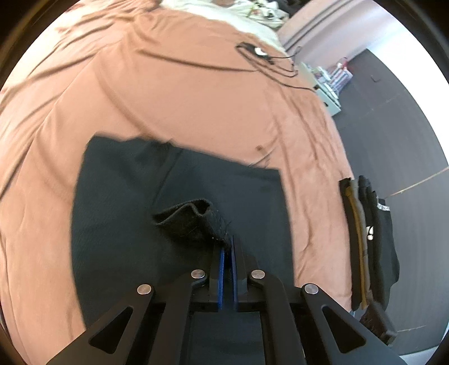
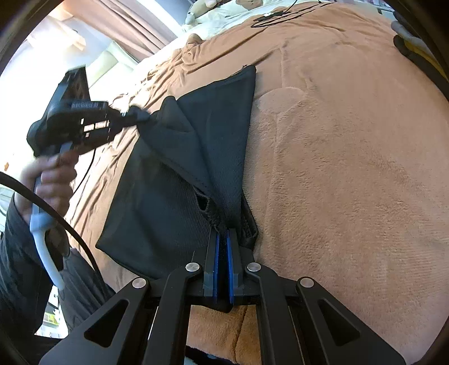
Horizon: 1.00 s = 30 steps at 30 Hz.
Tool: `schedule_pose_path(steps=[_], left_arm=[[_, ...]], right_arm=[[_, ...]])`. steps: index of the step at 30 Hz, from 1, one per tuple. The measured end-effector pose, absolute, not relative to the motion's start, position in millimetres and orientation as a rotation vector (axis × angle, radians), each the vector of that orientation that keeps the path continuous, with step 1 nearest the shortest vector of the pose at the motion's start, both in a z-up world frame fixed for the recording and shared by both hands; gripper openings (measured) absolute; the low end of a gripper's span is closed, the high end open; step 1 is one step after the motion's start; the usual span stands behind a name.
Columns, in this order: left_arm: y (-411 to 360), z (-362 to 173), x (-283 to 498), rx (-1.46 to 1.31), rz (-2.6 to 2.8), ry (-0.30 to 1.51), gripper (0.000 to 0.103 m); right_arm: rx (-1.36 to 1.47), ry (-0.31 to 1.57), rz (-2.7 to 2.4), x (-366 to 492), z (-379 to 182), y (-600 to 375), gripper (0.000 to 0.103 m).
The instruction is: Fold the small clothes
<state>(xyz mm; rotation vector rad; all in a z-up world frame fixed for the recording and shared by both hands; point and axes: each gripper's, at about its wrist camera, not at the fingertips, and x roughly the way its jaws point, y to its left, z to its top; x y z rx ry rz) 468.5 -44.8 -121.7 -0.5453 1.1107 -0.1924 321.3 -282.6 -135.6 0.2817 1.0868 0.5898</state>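
Observation:
A small black mesh garment (image 1: 126,196) lies spread on a brown blanket (image 1: 196,98). My left gripper (image 1: 227,242) is shut on a lifted, folded-over corner of it (image 1: 193,221). In the right wrist view the same garment (image 2: 219,118) has one flap drawn up and over. There the left gripper (image 2: 134,113), held by a person's hand (image 2: 50,177), pinches that flap's far corner. My right gripper (image 2: 223,233) is shut on the garment's near hem, where the cloth bunches between its blue pads.
A stack of folded dark clothes (image 1: 364,238) sits at the bed's right edge, above a dark floor (image 1: 393,112). Black cables (image 1: 263,56) and cream bedding (image 1: 252,25) lie at the far end. Open brown blanket (image 2: 336,168) stretches to the garment's right.

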Motion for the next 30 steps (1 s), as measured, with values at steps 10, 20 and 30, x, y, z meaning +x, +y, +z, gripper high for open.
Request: schedule_pose_path(steps=[10,20,30], left_arm=[[-101.6,-109.3,532.9,-0.418,-0.272,1.122,0.004],[-139.5,-133.6,568.9,-0.349,-0.298,1.197,0.004],[-120.1,-124.0,566.7,-0.431,-0.311,1.137,0.031]], right_arm=[[0.34,1.089,0.606,320.9,-140.5,-294.0,0.001],[0.362,1.092,0.613,322.2,-142.3,-300.7,0.001],[0.361,1.086,0.61,320.8,-141.1,-300.4,0.001]])
